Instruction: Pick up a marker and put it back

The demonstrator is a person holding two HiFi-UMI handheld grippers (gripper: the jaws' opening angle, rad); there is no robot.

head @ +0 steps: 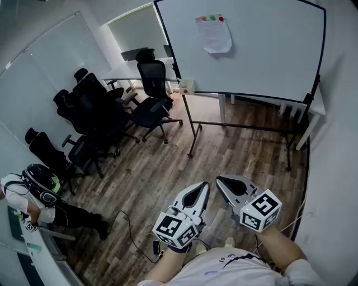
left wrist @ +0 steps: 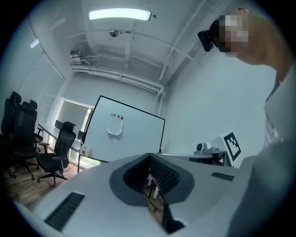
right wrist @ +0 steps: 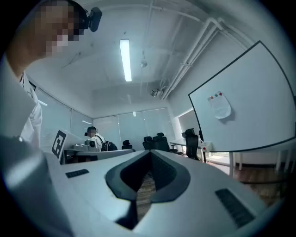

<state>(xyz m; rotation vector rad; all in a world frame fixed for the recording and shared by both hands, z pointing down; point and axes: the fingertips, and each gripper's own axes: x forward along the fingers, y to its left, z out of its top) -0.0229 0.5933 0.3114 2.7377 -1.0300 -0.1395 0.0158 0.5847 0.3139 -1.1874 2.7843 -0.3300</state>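
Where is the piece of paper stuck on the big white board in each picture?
Head view: the paper is near the top, right of centre, on the whiteboard.
Left gripper view: the paper is left of centre, at mid height.
Right gripper view: the paper is at the right, at mid height.
Shared landmark: the black office chair standing by the whiteboard's left end shows in all three views.

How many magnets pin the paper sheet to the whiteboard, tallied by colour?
Yellow magnet: 1
Green magnet: 1
Red magnet: 1
Total: 3, in a row along the top edge of the paper sheet on the whiteboard.
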